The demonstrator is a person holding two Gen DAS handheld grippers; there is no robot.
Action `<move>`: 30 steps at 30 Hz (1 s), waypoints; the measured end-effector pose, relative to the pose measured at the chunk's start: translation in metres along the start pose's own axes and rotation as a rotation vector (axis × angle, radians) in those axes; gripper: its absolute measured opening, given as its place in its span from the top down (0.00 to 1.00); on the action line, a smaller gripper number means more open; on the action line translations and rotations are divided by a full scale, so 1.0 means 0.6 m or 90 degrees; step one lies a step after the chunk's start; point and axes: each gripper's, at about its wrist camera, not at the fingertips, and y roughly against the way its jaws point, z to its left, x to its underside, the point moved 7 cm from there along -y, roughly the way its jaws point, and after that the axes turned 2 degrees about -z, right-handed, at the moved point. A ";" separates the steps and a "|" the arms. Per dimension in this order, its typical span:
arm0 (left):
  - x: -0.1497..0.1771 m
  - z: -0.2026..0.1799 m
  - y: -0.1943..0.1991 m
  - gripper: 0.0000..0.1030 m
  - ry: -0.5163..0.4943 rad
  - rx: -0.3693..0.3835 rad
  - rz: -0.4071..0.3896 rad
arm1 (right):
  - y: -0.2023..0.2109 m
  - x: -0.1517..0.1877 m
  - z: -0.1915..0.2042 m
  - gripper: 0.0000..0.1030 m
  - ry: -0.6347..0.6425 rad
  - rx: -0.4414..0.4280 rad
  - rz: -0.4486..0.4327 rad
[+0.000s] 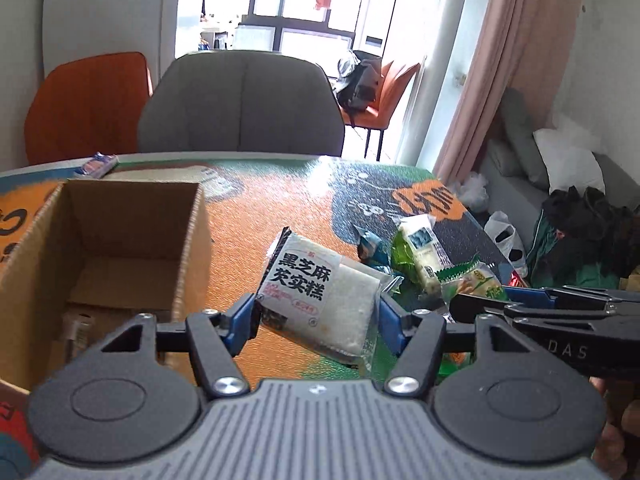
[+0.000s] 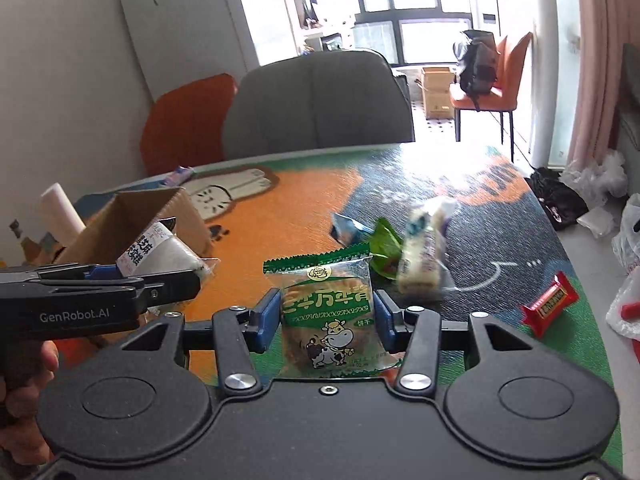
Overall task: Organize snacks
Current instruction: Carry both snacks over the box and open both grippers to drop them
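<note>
Both grippers are loaded: the left gripper (image 1: 316, 316) clamps the white sesame cake packet (image 1: 320, 292) beside the cardboard box (image 1: 188, 248); the right gripper (image 2: 326, 316) grips the green biscuit packet (image 2: 326, 312); roughly 4 snacks remain near the table's (image 2: 280, 208) right edge.

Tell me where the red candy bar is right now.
In the right wrist view the red candy bar lies on the table near its right edge, to the right of the right claw, apart from the other snacks.
</note>
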 end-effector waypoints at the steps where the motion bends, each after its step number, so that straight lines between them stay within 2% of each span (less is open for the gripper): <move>1: -0.002 0.005 0.008 0.39 0.002 -0.002 -0.005 | 0.001 -0.004 0.009 0.55 0.000 -0.004 -0.004; 17: -0.031 0.111 0.094 0.39 0.041 -0.036 -0.058 | -0.007 -0.043 0.142 0.55 0.040 -0.061 -0.033; 30: -0.025 0.233 0.101 0.39 0.096 -0.085 -0.048 | -0.046 -0.055 0.252 0.55 0.079 -0.101 -0.025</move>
